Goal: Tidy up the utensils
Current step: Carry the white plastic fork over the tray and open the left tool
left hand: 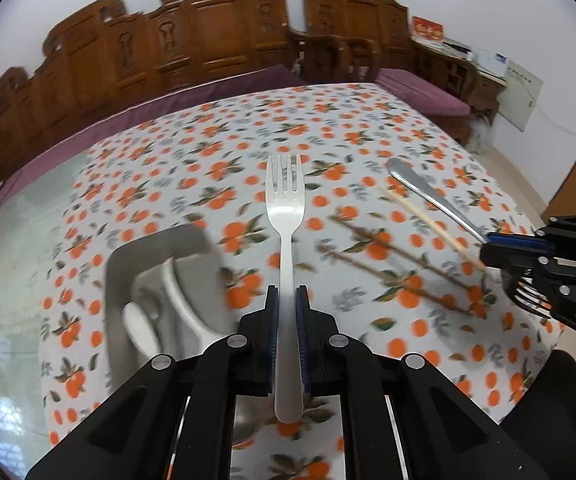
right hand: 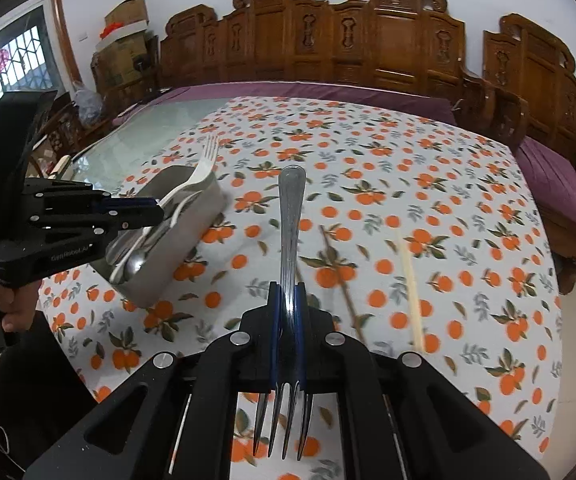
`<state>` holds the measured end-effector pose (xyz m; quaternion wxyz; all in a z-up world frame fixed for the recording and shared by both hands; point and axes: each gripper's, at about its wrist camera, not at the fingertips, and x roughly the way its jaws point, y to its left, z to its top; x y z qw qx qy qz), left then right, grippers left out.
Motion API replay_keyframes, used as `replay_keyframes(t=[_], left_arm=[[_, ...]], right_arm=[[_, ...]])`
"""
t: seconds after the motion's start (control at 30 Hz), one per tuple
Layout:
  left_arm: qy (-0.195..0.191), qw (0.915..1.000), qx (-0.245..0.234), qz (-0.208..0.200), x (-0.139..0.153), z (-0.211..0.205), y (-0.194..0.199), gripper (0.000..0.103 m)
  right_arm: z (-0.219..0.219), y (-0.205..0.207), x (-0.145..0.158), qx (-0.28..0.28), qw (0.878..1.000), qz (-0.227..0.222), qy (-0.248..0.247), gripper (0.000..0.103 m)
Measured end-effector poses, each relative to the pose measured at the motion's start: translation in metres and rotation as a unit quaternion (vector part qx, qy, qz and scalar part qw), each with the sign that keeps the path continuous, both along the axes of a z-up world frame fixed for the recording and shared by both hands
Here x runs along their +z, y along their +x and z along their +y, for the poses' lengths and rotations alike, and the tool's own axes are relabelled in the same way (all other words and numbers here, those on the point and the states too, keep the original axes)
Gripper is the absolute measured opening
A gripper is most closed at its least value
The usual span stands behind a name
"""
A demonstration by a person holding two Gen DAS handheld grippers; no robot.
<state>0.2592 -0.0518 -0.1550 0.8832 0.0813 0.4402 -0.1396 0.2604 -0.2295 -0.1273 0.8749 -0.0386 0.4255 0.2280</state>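
- Left gripper (left hand: 286, 300) clamped on the handle of a white plastic fork (left hand: 285, 216), tines pointing away from the camera, handle end poking back between the jaws.
- Right gripper (right hand: 288, 300) clamped on the neck of a steel fork (right hand: 290, 232), turned the other way: tines toward the camera, handle pointing out over the table.
- Both forks held up off the orange-print tablecloth (left hand: 368, 128), touching nothing else.
- Grey utensil tray (left hand: 127, 264) resting on the cloth, below and left of the white fork in the left wrist view; inside it, a white spoon (left hand: 139, 324) and other pale utensils, blurred.
- Seen from the right wrist view, same tray (right hand: 191, 248) near the left gripper (right hand: 155, 210), with a metal spoon (right hand: 135, 266) lying in it.
- Dark brown chopsticks (left hand: 396, 268) and one pale chopstick (left hand: 428, 224) lying loose on the cloth, between tray and right gripper (left hand: 488, 250).
- Hand (right hand: 15, 308) wrapped round the left gripper's grip at the left edge.
- Carved wooden bench (right hand: 368, 48) with purple cushions behind the table.
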Motion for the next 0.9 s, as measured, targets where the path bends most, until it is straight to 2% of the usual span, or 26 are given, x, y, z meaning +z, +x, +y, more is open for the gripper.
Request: replay_keyframes(t=[0.23,0.43,0.7,0.9], left_arm=[[0.005,0.9993,0.036,0.010,-0.012,0.040,0.007,0.008],[0.013,0.9973,0.066,0.030,-0.036,0.069,0.023,0.008],[0.006,0.9946,0.086,0.058,-0.067,0.087,0.037,0.008],[-0.010,0.9936,0.090,0.068,-0.076,0.093,0.042,0.008]], right_arm=[[0.031,0.003,-0.001,0.018,1.000,0.004,0.004,0.008],[0.049,0.005,0.000,0.028,1.000,0.010,0.006,0.008],[0.066,0.009,0.000,0.032,0.999,0.017,0.007,0.008],[0.083,0.014,-0.003,0.037,0.999,0.023,0.007,0.008]])
